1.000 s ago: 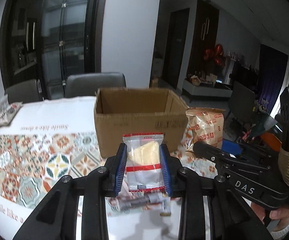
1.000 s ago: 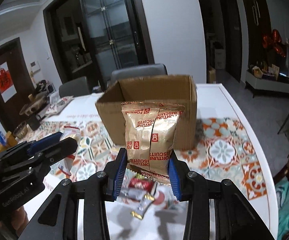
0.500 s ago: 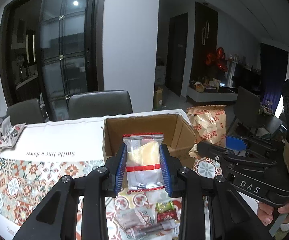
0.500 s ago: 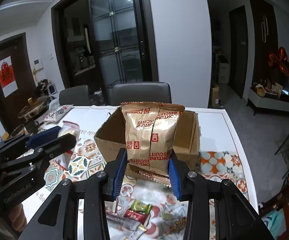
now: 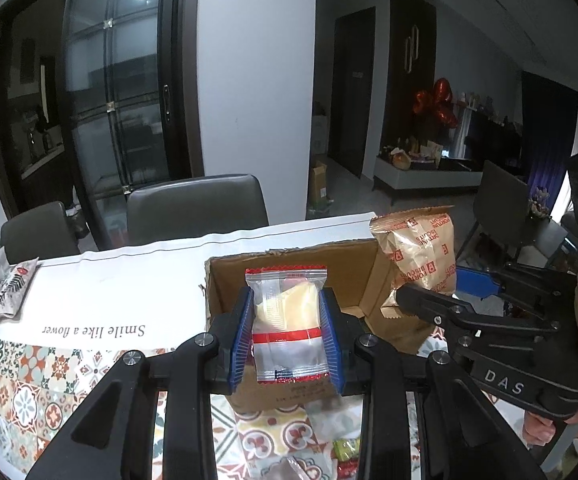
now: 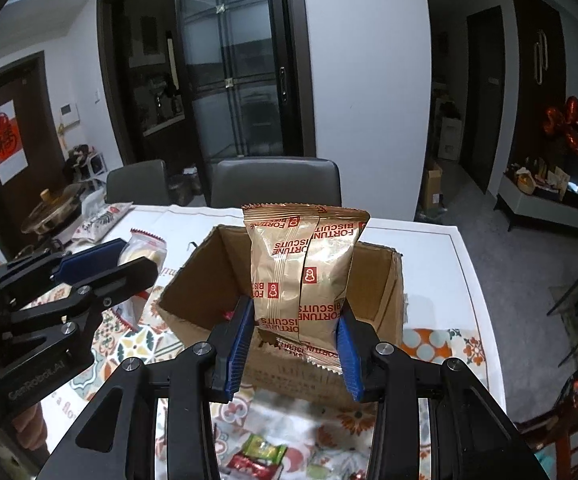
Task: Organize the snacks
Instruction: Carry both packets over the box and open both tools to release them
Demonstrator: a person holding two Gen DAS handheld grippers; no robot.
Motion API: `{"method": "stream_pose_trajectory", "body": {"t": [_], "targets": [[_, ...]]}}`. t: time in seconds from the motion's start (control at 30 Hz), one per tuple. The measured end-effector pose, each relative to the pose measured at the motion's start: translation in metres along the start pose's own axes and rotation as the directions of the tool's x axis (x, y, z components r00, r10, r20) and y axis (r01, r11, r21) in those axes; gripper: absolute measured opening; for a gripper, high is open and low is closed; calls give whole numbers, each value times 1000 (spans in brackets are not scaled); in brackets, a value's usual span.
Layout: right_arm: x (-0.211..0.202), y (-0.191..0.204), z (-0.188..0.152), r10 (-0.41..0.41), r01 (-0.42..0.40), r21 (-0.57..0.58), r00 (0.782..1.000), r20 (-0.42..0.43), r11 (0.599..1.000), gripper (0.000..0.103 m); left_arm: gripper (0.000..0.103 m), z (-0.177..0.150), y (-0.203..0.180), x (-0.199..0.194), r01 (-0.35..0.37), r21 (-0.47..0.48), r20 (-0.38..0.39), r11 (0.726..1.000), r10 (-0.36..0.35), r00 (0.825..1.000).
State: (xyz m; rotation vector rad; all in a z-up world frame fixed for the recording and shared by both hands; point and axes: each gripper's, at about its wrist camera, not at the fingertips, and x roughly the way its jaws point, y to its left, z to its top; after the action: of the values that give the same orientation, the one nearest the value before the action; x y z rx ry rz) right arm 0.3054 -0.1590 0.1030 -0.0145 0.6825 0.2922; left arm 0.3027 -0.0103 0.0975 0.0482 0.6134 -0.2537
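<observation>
My left gripper (image 5: 287,338) is shut on a clear snack packet with red edges (image 5: 287,320), a pale yellow cake inside it. It hangs over the near wall of an open cardboard box (image 5: 225,280). My right gripper (image 6: 295,354) is shut on a gold Fortune Biscuits bag (image 6: 303,268), held upright above the same box (image 6: 385,280). In the left wrist view the gold bag (image 5: 421,252) shows at the box's right side. In the right wrist view the clear packet (image 6: 143,252) shows to the left of the box.
The box stands on a table with a patterned cloth (image 5: 29,380) and a white runner (image 5: 121,292). Loose small snacks (image 6: 257,454) lie on the cloth near me. Grey chairs (image 5: 197,208) stand at the far side. A pot (image 6: 51,208) and another packet (image 5: 9,288) sit at the left.
Both grippers have moved forward and up with their packets. They went from in front of the box to over its near wall, and the box's inside now shows.
</observation>
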Motion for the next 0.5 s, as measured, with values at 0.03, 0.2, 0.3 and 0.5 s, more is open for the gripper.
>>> {"method": "stream_pose_trajectory", "body": {"t": [0.03,0.2,0.3,0.5], "targets": [[4,0,1,0,0,-3,1000,-5,1000,40,32,2,2,7,0,0,-9,1000,0,1000],[22,-7,5,6,-6,2,999,-32,1000,41,32,6,6,29,12,3,-48,1000,-12,999],[33,-11,6,6,-6,3,999,-50,1000,41,32,7,6,43,15,9,-77,1000,-14,997],[53,-17,7,1,0,10,997,-80,1000,41,43,5,5,63,-7,39,-116,999,11,993]]}}
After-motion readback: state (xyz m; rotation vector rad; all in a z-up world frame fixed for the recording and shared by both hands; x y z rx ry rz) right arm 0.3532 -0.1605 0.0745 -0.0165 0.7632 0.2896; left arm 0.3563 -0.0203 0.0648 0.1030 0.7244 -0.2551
